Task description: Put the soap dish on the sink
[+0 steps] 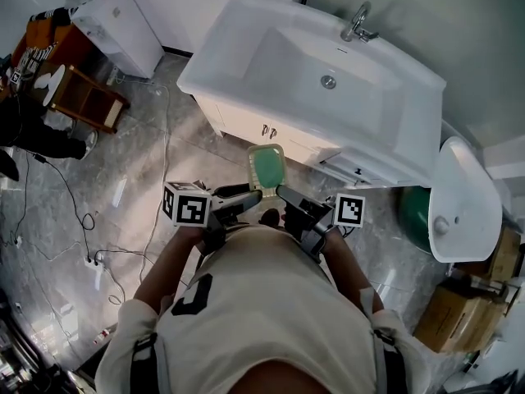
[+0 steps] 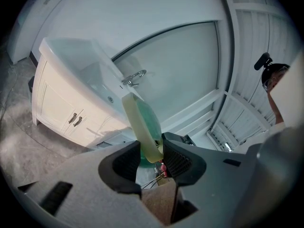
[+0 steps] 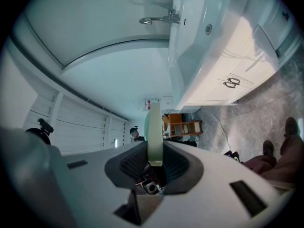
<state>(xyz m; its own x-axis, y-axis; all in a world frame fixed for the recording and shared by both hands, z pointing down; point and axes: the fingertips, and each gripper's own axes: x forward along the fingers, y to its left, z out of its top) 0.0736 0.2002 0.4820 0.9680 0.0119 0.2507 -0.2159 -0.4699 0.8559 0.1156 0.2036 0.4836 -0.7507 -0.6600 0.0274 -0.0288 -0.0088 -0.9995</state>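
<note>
A green soap dish (image 1: 267, 167) with a cream rim hangs in the air in front of the white sink (image 1: 410, 138), short of the cabinet front. Both grippers hold it from the near end. My left gripper (image 1: 246, 194) is shut on its left rim and my right gripper (image 1: 284, 194) on its right rim. In the left gripper view the soap dish (image 2: 142, 125) stands tilted between the jaws of the left gripper (image 2: 152, 158), with the sink (image 2: 71, 51) and its faucet (image 2: 134, 77) beyond. In the right gripper view the soap dish (image 3: 154, 125) shows edge-on in the right gripper (image 3: 155, 163).
The chrome faucet (image 1: 358, 23) stands at the sink's back edge. A white toilet (image 1: 459, 195) and a green bin (image 1: 413, 212) are to the right, with cardboard boxes (image 1: 459, 310) nearer. A wooden stool (image 1: 86, 97), a white cabinet (image 1: 123, 23) and floor cables (image 1: 82, 220) lie to the left.
</note>
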